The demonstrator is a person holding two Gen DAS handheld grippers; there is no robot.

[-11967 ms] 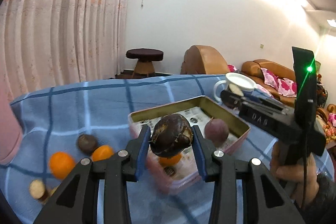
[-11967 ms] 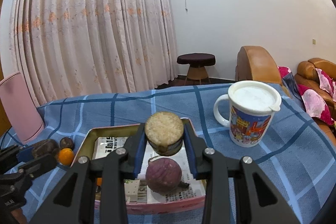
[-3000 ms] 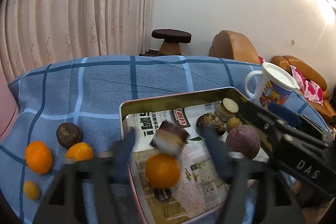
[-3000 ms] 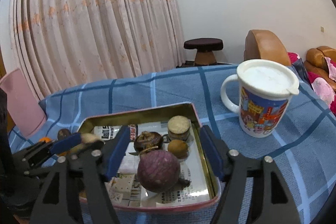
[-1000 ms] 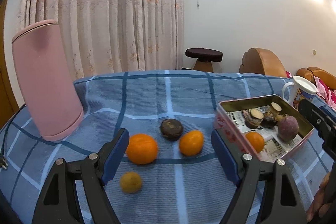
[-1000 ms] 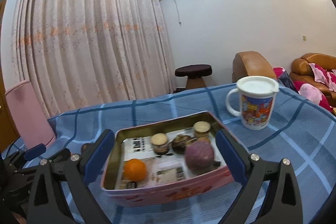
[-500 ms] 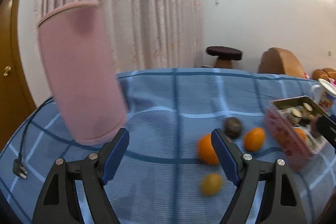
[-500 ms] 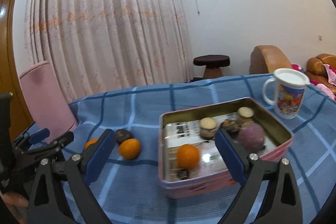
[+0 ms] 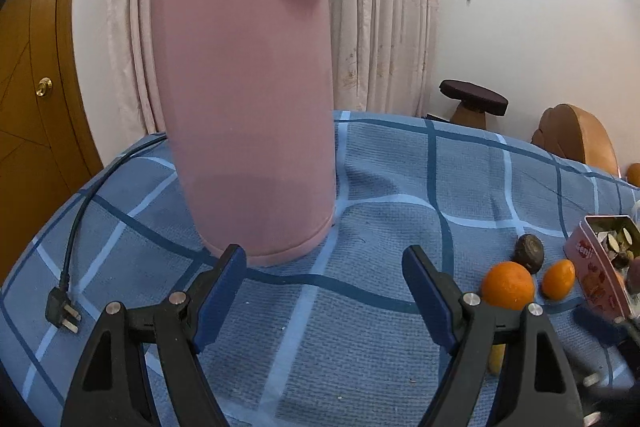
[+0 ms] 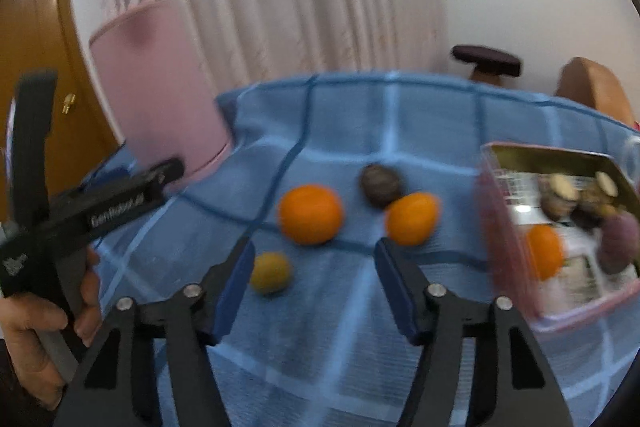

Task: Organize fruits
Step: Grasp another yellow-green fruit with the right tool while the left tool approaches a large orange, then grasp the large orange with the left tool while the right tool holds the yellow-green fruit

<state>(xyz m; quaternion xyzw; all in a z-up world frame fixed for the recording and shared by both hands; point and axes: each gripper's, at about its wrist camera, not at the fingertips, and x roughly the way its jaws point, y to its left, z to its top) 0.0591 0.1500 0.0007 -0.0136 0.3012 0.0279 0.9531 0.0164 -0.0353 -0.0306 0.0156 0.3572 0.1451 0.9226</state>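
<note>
Black plug [image 9: 61, 310] in left view only, yellow fruit [image 10: 270, 272] clear in right

Matt pink plastic kettle [image 9: 244, 95]; woven checked cloth [image 9: 384, 187]; glossy metal tin [image 10: 560, 227]; wooden door [image 9: 28, 99].

Pink, blue and orange everywhere

Blue checked cloth [image 9: 472, 195] on the tabletop, big dusty-pink kettle [image 9: 244, 87], two bright orange fruits [image 10: 311, 214], a yellowish one [image 10: 271, 271], pink tin [image 10: 516, 239].
</note>
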